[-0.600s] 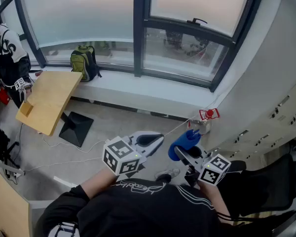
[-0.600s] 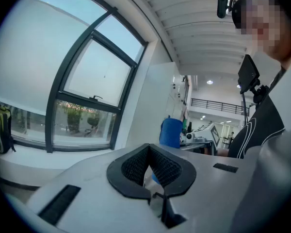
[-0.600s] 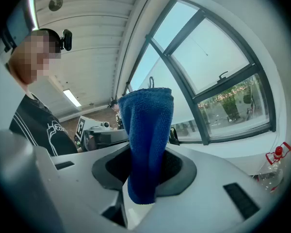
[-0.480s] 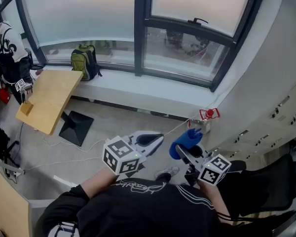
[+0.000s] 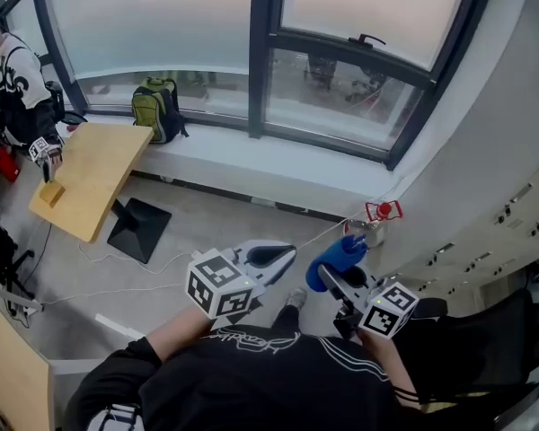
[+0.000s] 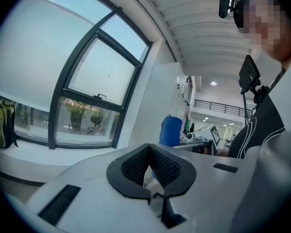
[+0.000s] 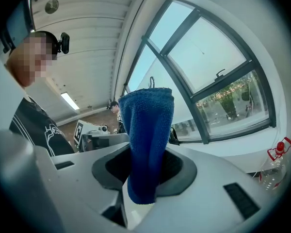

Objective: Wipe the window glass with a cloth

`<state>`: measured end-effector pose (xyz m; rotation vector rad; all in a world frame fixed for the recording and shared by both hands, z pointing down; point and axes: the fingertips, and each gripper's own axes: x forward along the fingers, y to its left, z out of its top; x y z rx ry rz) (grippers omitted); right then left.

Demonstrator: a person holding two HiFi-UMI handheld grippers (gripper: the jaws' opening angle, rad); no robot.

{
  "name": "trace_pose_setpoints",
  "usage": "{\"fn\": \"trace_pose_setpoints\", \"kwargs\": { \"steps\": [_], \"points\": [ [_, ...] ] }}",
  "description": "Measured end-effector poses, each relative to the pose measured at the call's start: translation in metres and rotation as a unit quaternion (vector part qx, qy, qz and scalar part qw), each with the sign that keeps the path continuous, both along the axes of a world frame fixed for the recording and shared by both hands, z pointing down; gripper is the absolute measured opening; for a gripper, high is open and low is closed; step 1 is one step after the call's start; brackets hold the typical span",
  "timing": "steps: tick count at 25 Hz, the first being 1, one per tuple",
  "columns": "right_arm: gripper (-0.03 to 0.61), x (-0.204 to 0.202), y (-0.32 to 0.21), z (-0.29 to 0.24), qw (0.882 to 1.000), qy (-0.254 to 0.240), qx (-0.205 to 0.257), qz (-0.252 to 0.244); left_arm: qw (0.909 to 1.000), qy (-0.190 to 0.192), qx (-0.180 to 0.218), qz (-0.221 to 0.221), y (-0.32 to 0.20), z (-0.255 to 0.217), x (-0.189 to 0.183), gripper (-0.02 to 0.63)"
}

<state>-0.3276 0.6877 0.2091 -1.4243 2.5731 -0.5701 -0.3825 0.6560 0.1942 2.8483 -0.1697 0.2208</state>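
An office-like workroom: tall windows, wall cabinets, a wooden desk, office chair.

**A curved window over a grey floor**

Ahead of me a big window with dark frames curves across the room, its upper panes pale with daylight. Below it runs a white ledge, where a green backpack stands near the glass. On the grey floor to my left a tilted wooden table stands on a black base, with cables lying beside it. A white wall with cabinets rises on my right.
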Motion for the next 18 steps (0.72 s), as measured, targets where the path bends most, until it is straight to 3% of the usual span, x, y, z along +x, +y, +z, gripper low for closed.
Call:
{"fn": "trace_pose_setpoints", "kwargs": {
  "steps": [11, 18],
  "points": [
    [0.11, 0.027, -0.083, 0.03, 0.998, -0.027, -0.029, -0.053, 0.9979, -0.026, -0.034, -0.049, -0.08, 0.034, 0.027, 0.006],
    [0.11, 0.107, -0.171, 0.056, 0.996, -0.051, -0.057, -0.047, 0.9947, -0.047, -0.068, -0.061, -0.17, 0.064, 0.101, 0.006]
  ]
}}
